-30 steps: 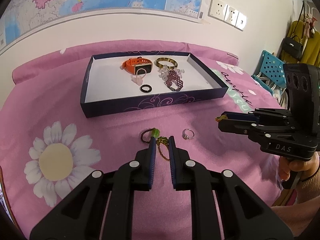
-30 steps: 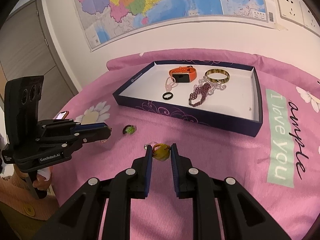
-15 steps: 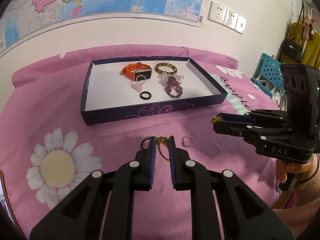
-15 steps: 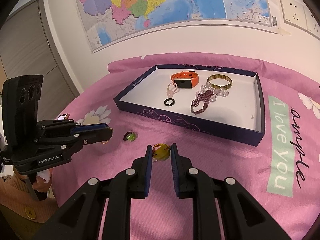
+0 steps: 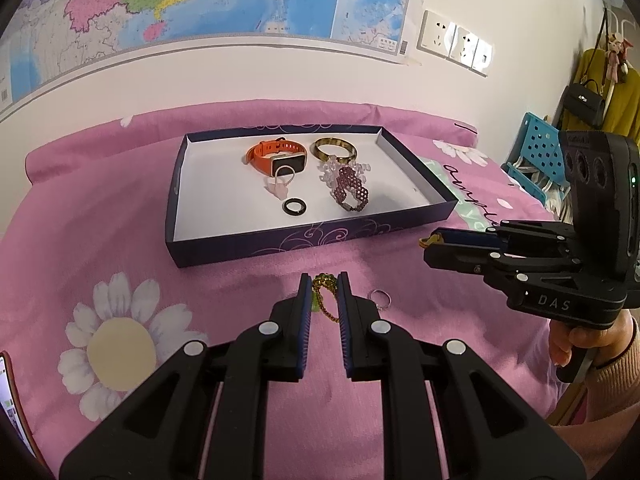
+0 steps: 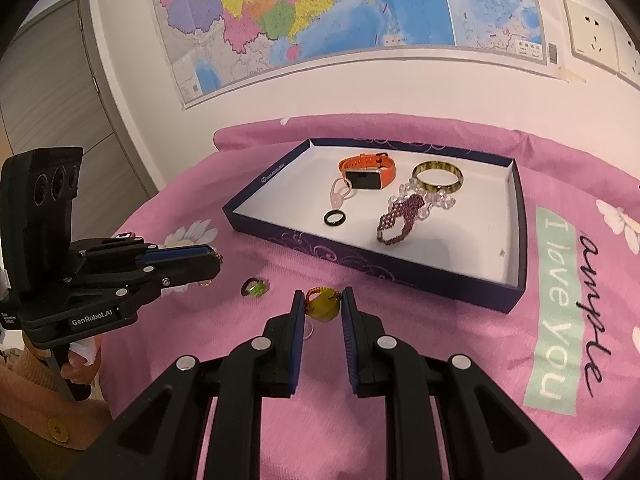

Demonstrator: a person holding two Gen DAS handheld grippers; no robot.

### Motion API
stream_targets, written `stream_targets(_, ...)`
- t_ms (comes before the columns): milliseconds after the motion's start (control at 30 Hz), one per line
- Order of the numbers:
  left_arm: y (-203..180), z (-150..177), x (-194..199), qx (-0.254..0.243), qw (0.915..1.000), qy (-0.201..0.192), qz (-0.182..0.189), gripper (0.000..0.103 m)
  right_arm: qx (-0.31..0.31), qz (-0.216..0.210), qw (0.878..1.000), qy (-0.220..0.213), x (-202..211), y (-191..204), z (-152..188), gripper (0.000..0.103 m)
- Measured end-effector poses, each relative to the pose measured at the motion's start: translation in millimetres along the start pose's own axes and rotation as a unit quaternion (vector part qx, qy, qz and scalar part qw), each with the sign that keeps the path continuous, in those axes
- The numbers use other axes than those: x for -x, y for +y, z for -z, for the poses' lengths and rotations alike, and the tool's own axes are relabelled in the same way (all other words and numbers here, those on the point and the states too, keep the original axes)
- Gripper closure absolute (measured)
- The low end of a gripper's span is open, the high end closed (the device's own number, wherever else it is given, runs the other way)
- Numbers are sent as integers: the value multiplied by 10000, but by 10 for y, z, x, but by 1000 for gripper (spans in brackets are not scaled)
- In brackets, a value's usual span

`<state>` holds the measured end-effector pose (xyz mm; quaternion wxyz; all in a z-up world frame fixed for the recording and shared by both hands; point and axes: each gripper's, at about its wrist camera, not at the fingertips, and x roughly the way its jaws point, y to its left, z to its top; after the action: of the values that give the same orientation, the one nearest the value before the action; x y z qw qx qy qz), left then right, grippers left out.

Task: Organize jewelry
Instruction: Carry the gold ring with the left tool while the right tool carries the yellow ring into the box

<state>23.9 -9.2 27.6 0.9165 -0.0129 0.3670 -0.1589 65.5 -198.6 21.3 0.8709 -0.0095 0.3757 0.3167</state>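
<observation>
Left wrist view. Left gripper [image 5: 324, 280] low at 6 o'clock, jaws nearly together, pinching a gold bead chain [image 5: 325, 298] that dangles between the pads above the pink flowered bedspread [image 5: 100, 248]. Small silver ring [image 5: 380, 299] on the cloth just beside the right pad, at 4 o'clock from the fingertips. Shallow dark blue tray [image 5: 280, 242] with white floor toward 12 o'clock, well apart from the fingertips. Inside it: orange smartwatch [image 5: 276, 156] at the back, olive-gold bangle [image 5: 334, 149] at 3 o'clock from the watch, clear bead bracelet [image 5: 362, 168] touching a purple beaded bracelet [image 5: 352, 194] in front of the bangle, pale pink pendant ring [image 5: 280, 182] in front of the watch, black ring [image 5: 295, 207] nearest the front wall. Right half of the tray floor bare. Right gripper [image 5: 430, 245] at 3 o'clock, held by a hand [image 5: 580, 346], something small and yellow showing at its tips.

Right wrist view. Right gripper [image 6: 322, 300] at 6 o'clock, jaws narrowly parted and clamped on a yellow-green stone with an orange bead loop [image 6: 322, 308], lifted off the cloth. Green-stone ring [image 6: 255, 288] lying on the bedspread at 9 o'clock from the tips. Left gripper [image 6: 216, 266] at 9 o'clock, chain hanging from its tip. Tray [image 6: 360, 258] toward 1 o'clock, same six pieces gathered in its left and middle part.
</observation>
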Motion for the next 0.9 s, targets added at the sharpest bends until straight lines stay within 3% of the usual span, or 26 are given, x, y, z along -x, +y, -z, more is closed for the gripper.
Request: stream_targets(900,56,-336,-182,-23,9998,-161,-120,90,40,160,9997,-202,-119,-199,-376,86)
